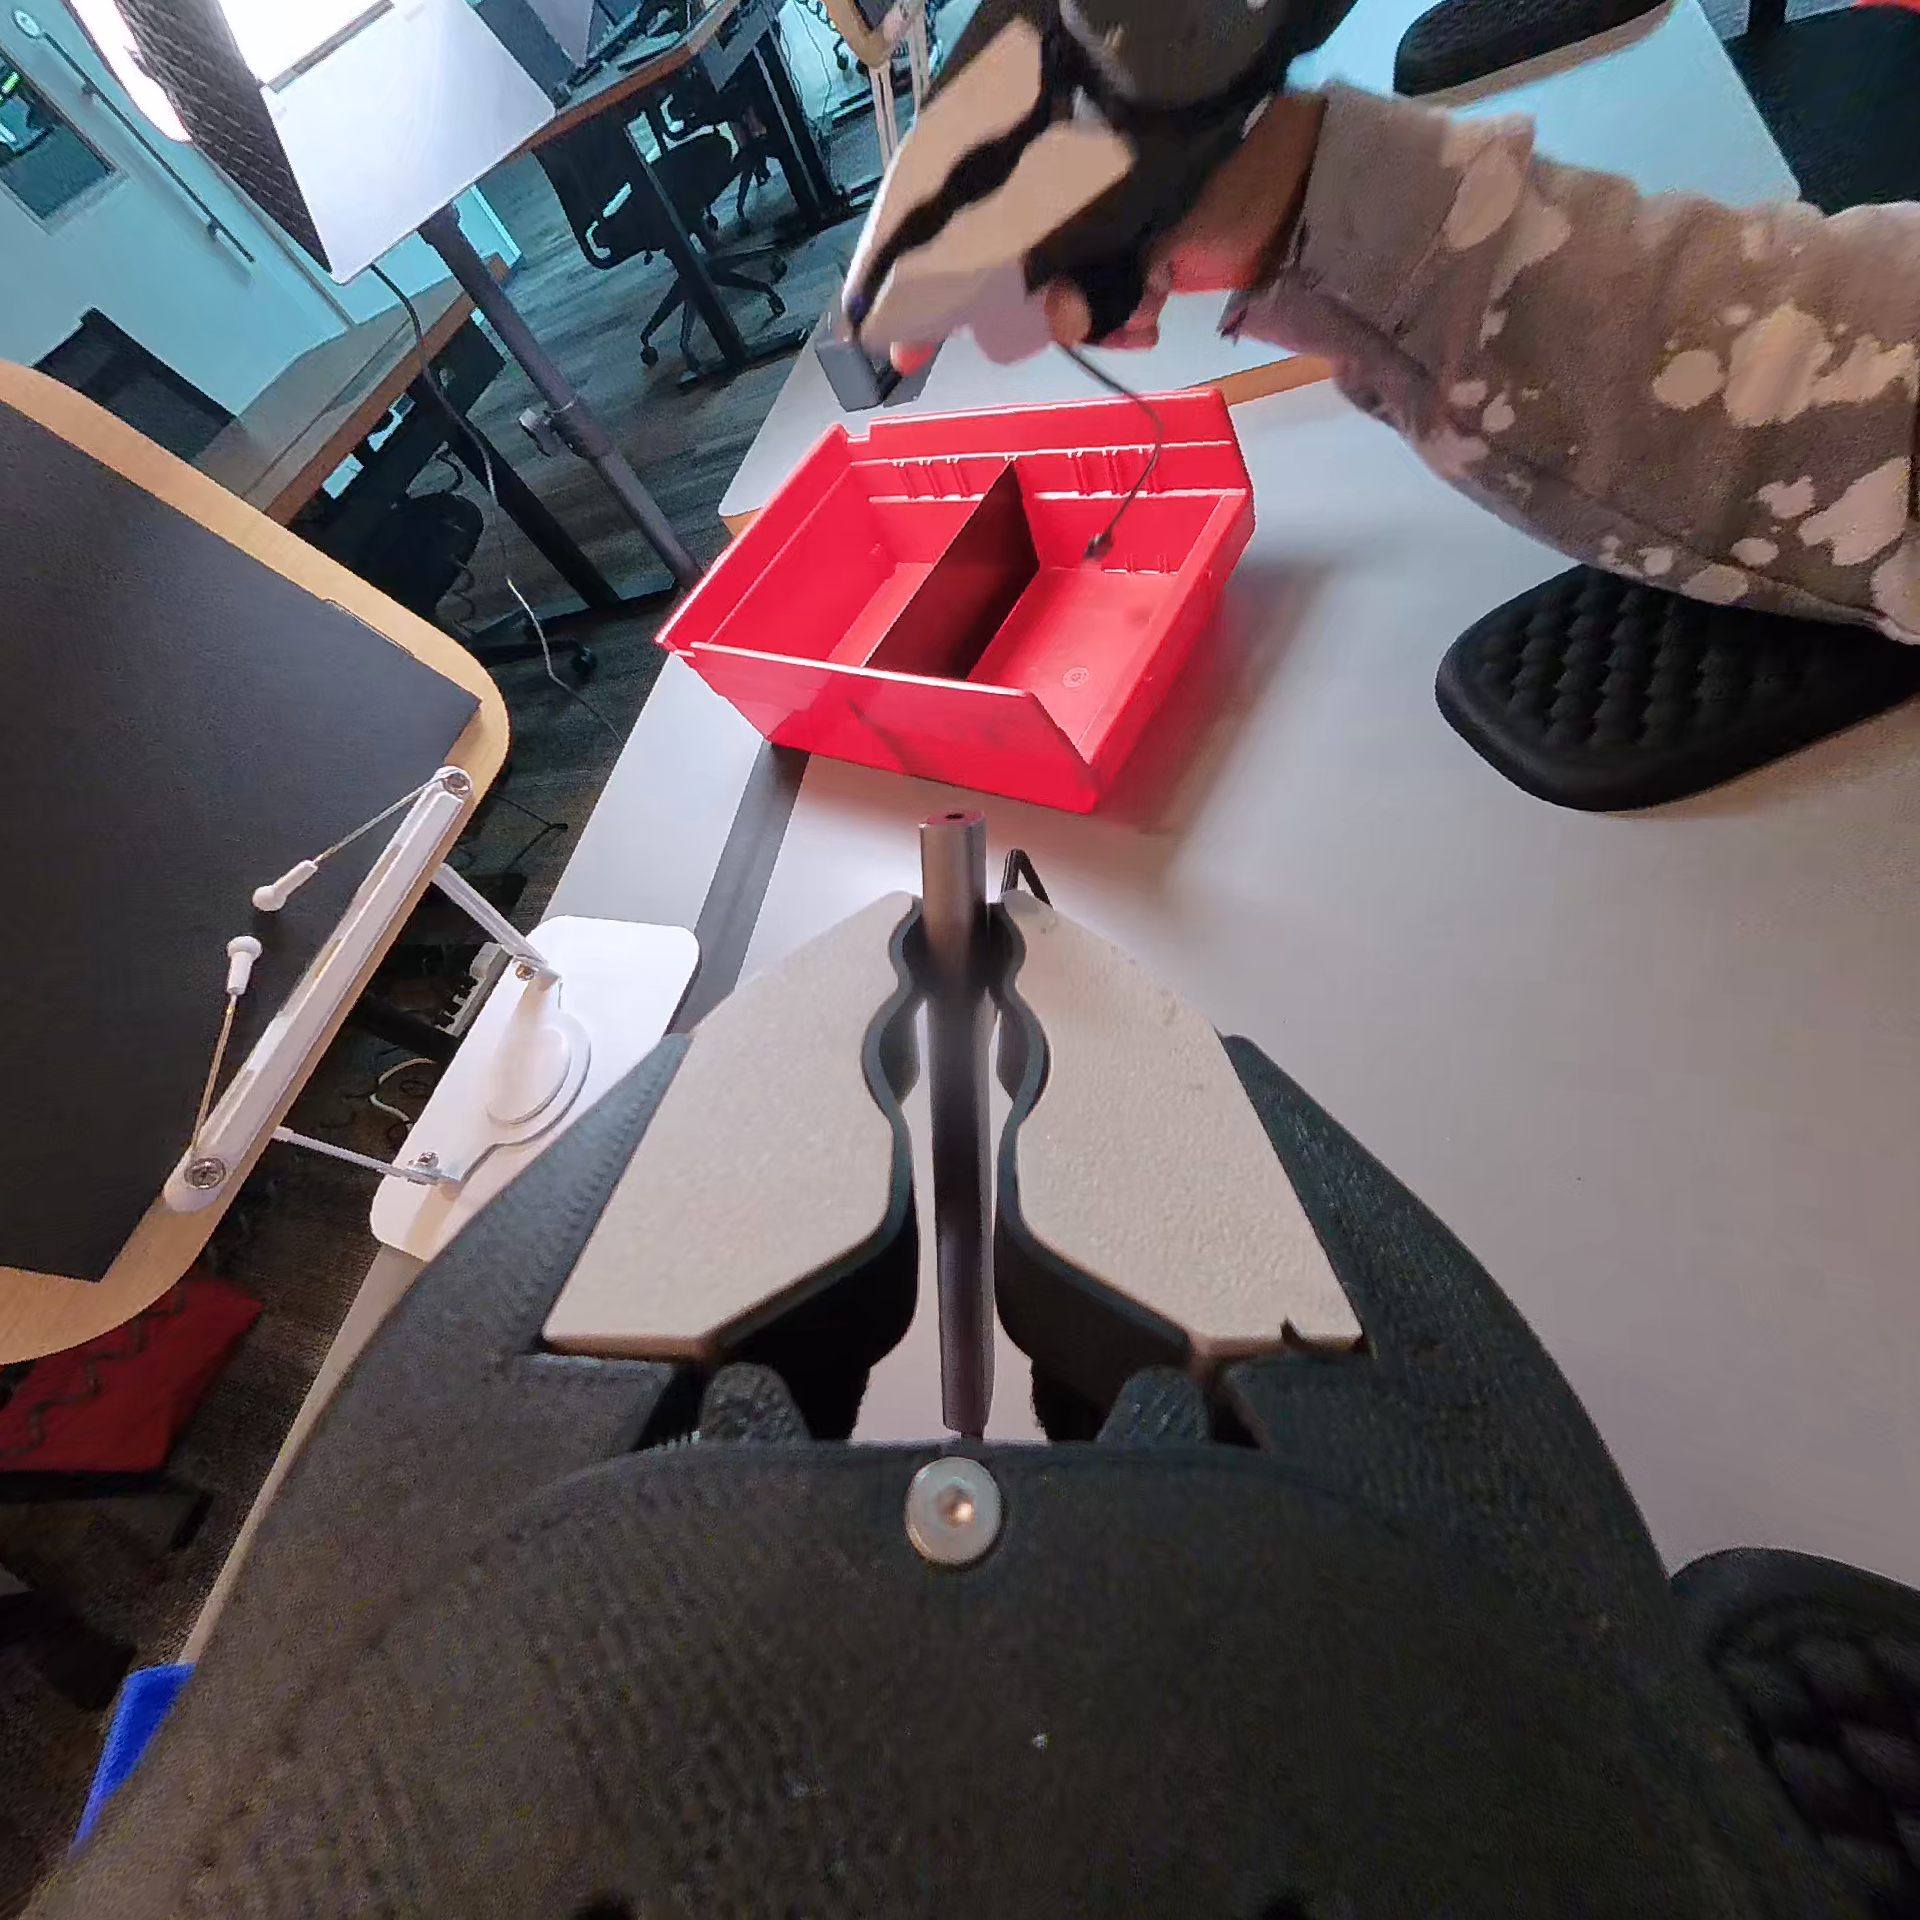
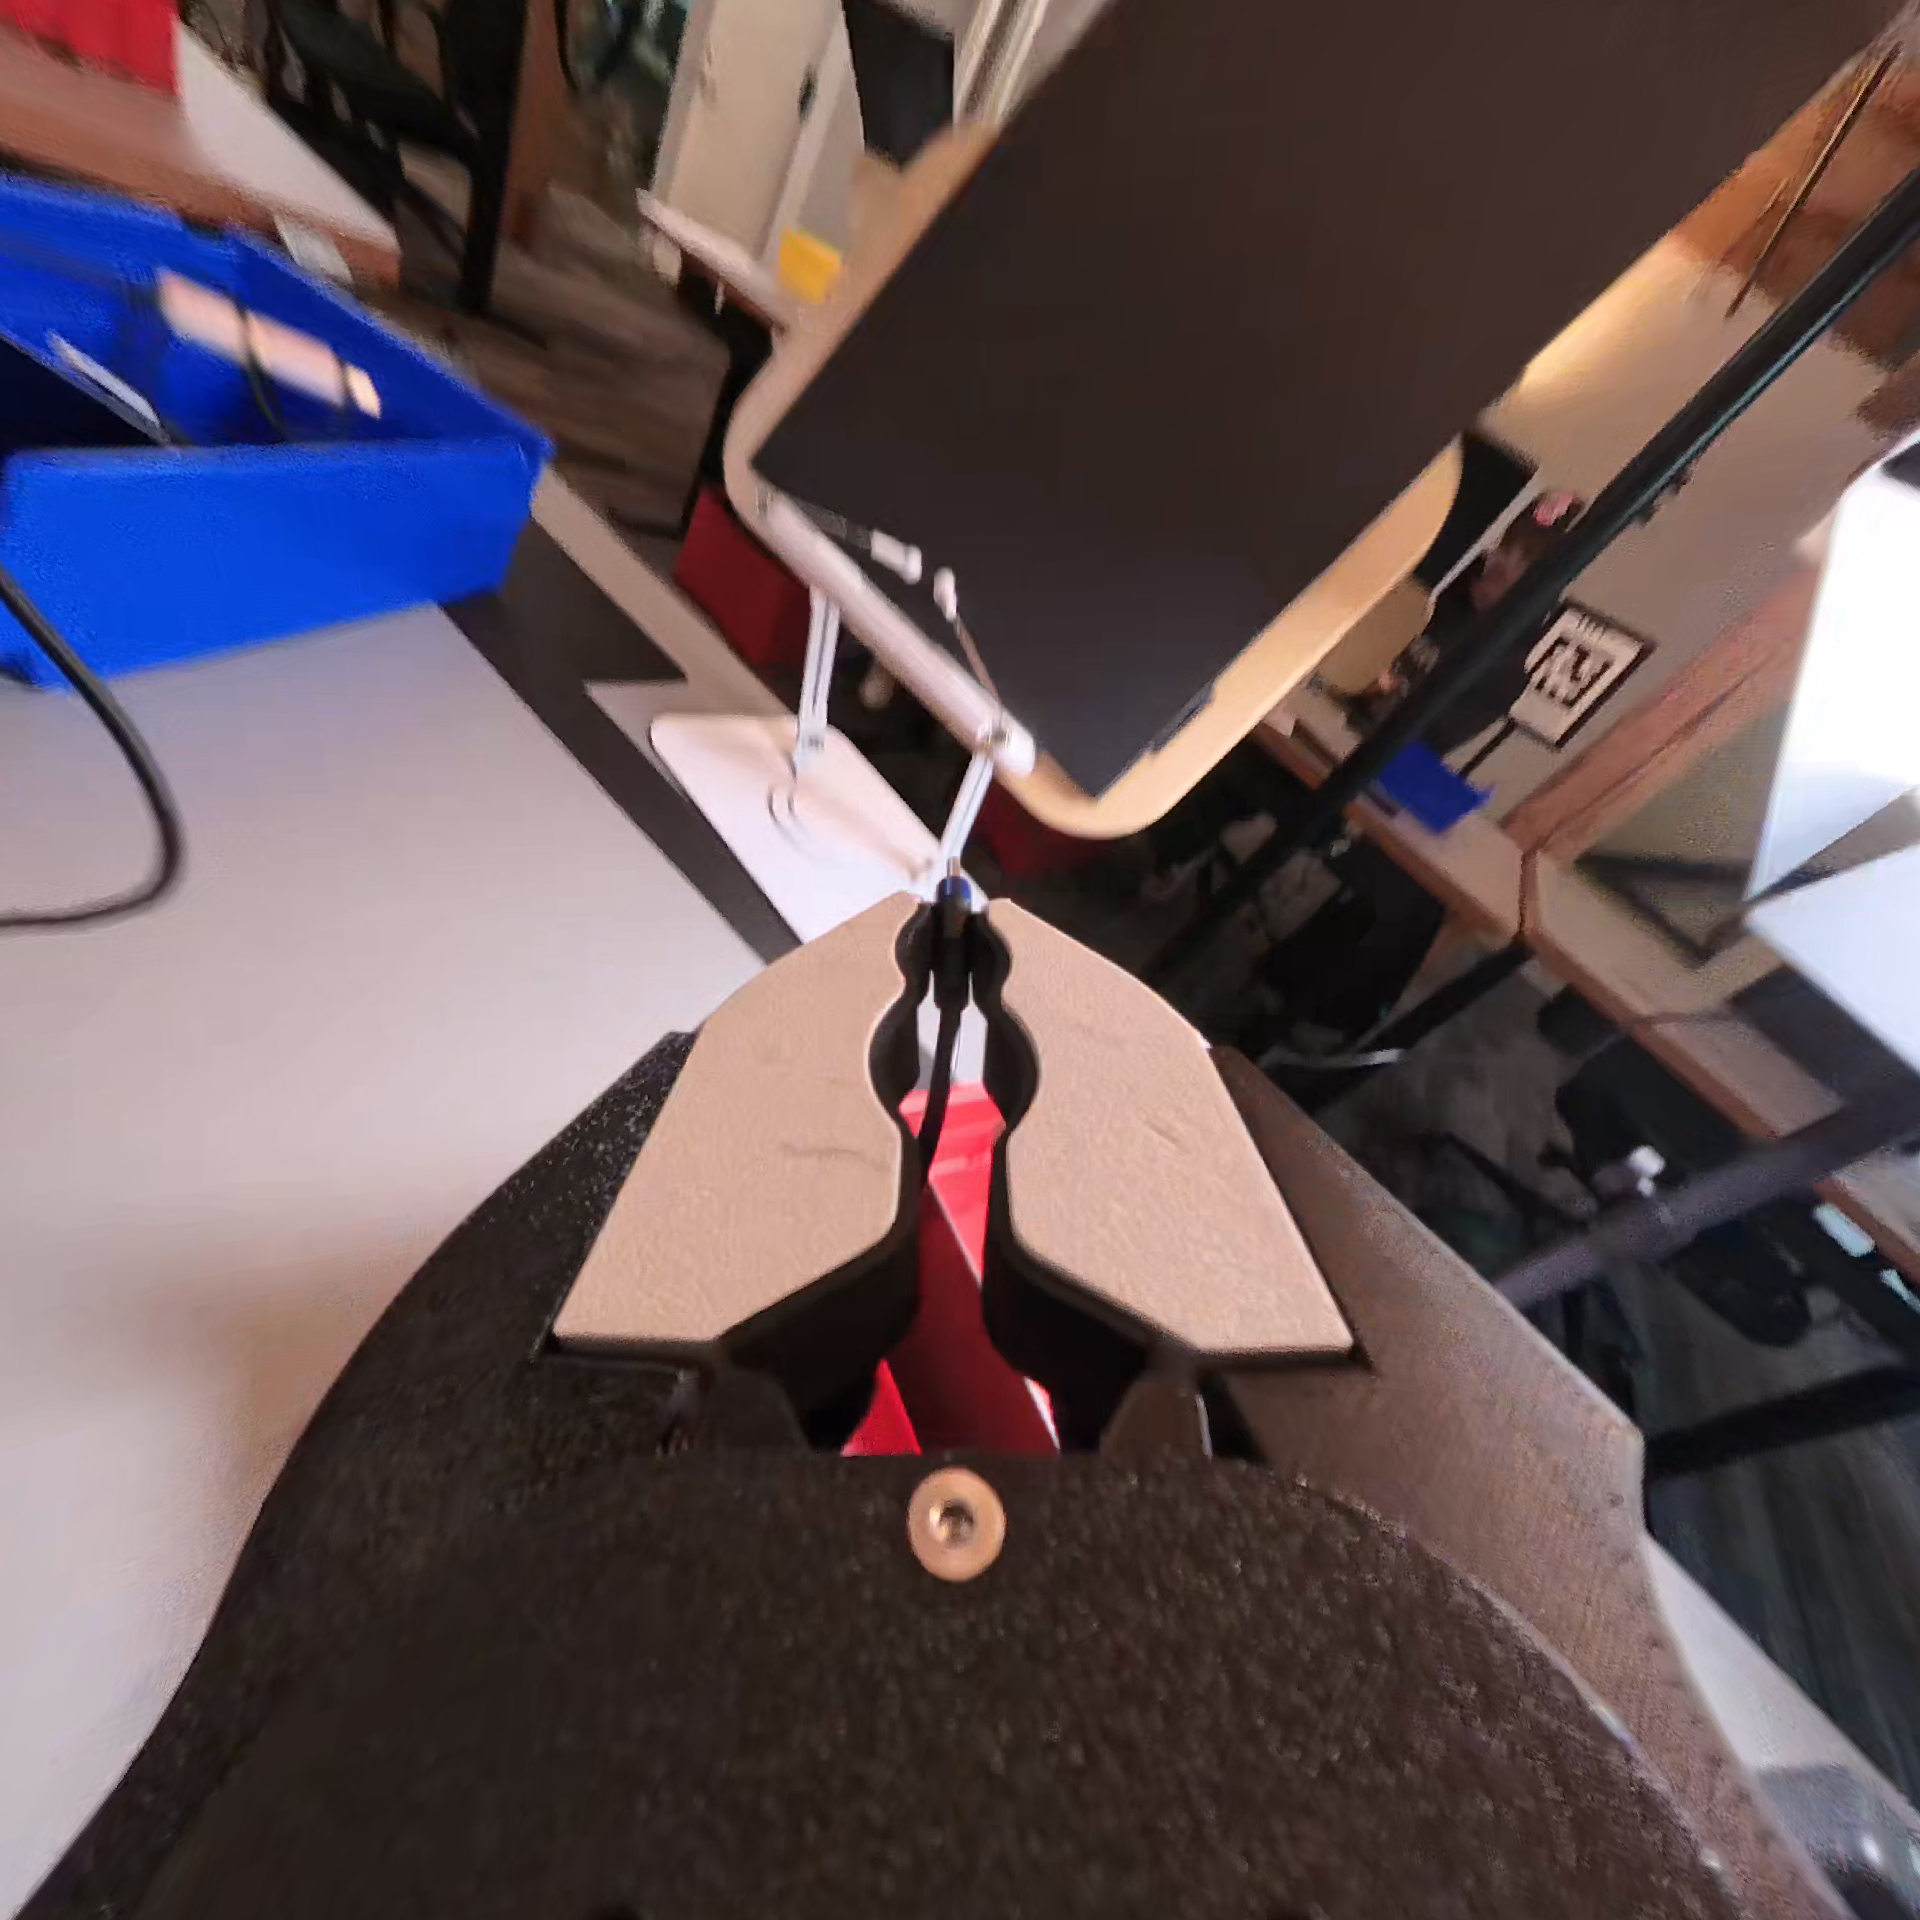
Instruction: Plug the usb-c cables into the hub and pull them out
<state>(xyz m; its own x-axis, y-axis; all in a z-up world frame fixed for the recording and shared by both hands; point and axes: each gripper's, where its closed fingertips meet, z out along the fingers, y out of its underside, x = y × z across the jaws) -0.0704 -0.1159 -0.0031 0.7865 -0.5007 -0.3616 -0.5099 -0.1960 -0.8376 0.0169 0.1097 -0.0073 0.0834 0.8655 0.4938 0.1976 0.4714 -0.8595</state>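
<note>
Left gripper: jaws closed on hub, end-on, ahead over the bench. Right gripper: jaws pinching cable behind plug, above red bin. Advice: align plug squarely with port before pushing.

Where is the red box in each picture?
Left wrist view: the red box sits mid-frame on the grey table, beyond the left gripper.
Right wrist view: only a red sliver shows between the right gripper's fingers.
Shared landmark: the black tilted board.
</note>
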